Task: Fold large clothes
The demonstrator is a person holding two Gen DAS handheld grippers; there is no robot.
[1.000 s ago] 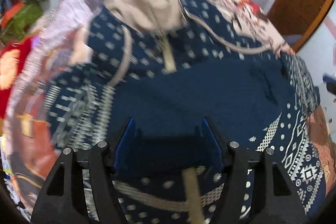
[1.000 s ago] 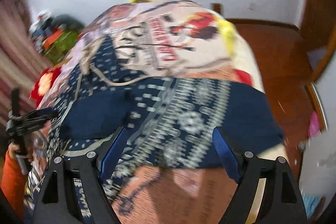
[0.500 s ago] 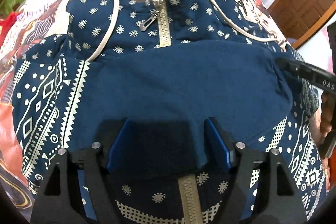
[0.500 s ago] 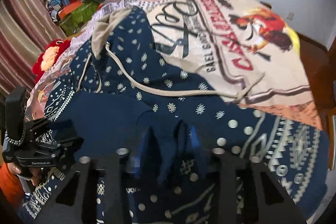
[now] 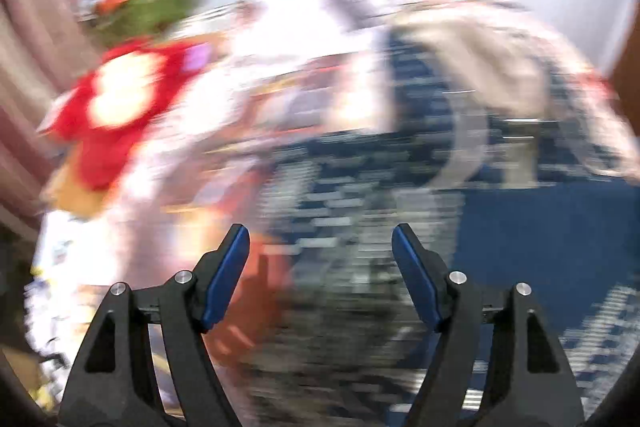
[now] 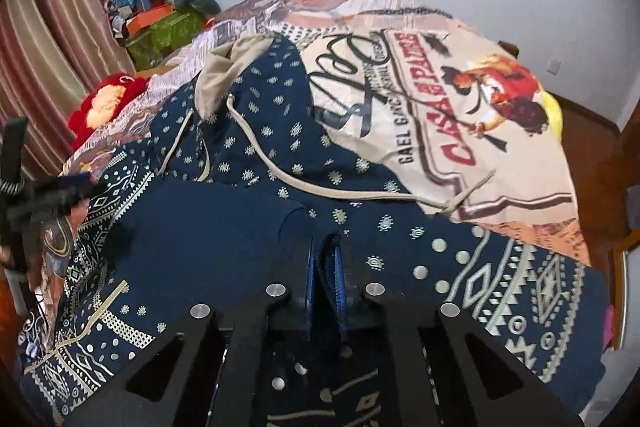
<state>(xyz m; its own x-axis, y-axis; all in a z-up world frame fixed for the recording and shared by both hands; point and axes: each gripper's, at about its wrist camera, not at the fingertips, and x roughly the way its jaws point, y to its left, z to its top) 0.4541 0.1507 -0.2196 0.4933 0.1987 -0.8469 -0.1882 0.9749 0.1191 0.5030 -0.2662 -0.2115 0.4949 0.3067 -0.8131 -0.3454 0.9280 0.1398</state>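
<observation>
**Left claw lets go of the hoodie, right claw keeps its pinch**

Since half a second ago our left gripper [image 5: 321, 247] has swung off the folded navy panel toward nine o'clock, and its view has gone to heavy blur. Through the left wrist camera we see the blue pads spread wide with nothing between them. The hoodie [image 5: 520, 227] smears across from the centre to three o'clock, its beige hood [image 5: 472, 67] at about one o'clock. A red plush toy [image 5: 116, 107] sits at ten o'clock, past the edge of the printed bedspread [image 5: 288, 39].

Through the right wrist camera we see our right gripper [image 6: 324, 267] nearly closed, a ridge of navy hoodie [image 6: 224, 239] fabric pinched between the pads. The garment lies spread on the bedspread [image 6: 460, 99], hood [image 6: 228, 71] toward eleven o'clock, drawstring [image 6: 360, 193] trailing toward two o'clock. At nine o'clock the left gripper [image 6: 52, 197] shows, blurred, at the hoodie's edge; from this view we cannot tell its opening.
</observation>
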